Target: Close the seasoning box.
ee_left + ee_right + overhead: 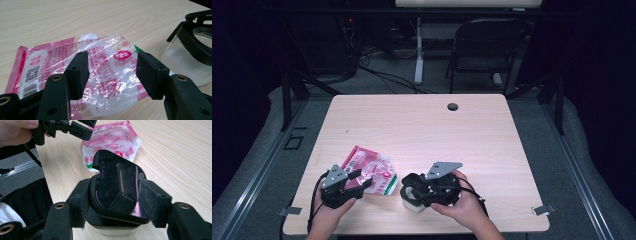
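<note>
tongs at the packet and the lidded jar

the left tongs are hovering spread over the pink and clear plastic packet, one jaw on either side of its crinkled clear half, not pinching it as far as the left gripper view is showing; the packet is lying flat on the desk, near the front edge and left of the middle, its pink printed end with the barcode pointing away from the jar; in the high view the left tongs are sitting at the packet's near corner, with the left hand gripping the handle from below.

the right tongs are pinching the jar's black lid, one pad pressing each side of its rim; the lid's flip flap is standing tilted open toward the camera; the jar beneath is pale and glassy, resting on the desk just to the right of the packet, apart from it; in the left gripper view the jar is sitting at the right edge, clear-walled with something white inside; in the high view the right hand is holding the right tongs across the jar, close to the desk's front edge.
</note>
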Tool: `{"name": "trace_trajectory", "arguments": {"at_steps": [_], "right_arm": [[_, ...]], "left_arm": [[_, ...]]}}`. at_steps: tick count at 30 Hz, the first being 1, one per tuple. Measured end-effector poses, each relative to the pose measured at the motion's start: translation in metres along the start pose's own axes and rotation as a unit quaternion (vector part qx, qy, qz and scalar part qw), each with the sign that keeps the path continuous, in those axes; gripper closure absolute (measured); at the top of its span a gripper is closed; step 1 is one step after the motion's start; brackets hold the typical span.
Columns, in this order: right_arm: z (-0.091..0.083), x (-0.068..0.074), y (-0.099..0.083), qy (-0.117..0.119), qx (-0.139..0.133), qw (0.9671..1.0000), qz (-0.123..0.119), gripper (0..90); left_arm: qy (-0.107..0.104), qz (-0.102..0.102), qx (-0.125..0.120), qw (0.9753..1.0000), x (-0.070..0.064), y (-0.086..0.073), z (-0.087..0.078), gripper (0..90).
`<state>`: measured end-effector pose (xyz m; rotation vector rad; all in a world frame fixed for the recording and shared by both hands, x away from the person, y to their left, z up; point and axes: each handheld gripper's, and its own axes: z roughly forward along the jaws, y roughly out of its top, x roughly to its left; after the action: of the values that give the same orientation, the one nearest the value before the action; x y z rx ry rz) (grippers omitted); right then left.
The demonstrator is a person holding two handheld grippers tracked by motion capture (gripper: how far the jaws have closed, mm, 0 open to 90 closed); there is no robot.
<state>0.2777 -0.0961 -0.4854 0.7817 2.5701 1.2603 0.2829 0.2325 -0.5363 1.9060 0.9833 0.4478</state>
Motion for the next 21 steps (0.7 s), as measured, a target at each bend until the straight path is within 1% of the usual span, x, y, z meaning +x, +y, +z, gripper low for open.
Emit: {"name": "trace_trajectory", "arguments": {"at_steps": [8, 13, 21], "right_arm": [[-0.0002, 0.0002, 0.0001, -0.003, -0.004, 1.0, -0.003, 42.6], [0.001, 0.0016, 0.0, 0.004, -0.001, 1.0, -0.006, 42.0], [0.0011, 0.002, 0.0004, 0.013, -0.007, 0.9999, 0.001, 40.5]], "left_arm": [[0.0, -0.001, 0.002, 1.0, 0.0011, -0.0005, 0.0004, 43.7], [0.001, -0.001, 0.003, 1.0, 0.001, -0.0008, 0.0012, 42.9], [0.002, -0.001, 0.005, 1.0, 0.0014, -0.0009, 0.0011, 41.6]]}}
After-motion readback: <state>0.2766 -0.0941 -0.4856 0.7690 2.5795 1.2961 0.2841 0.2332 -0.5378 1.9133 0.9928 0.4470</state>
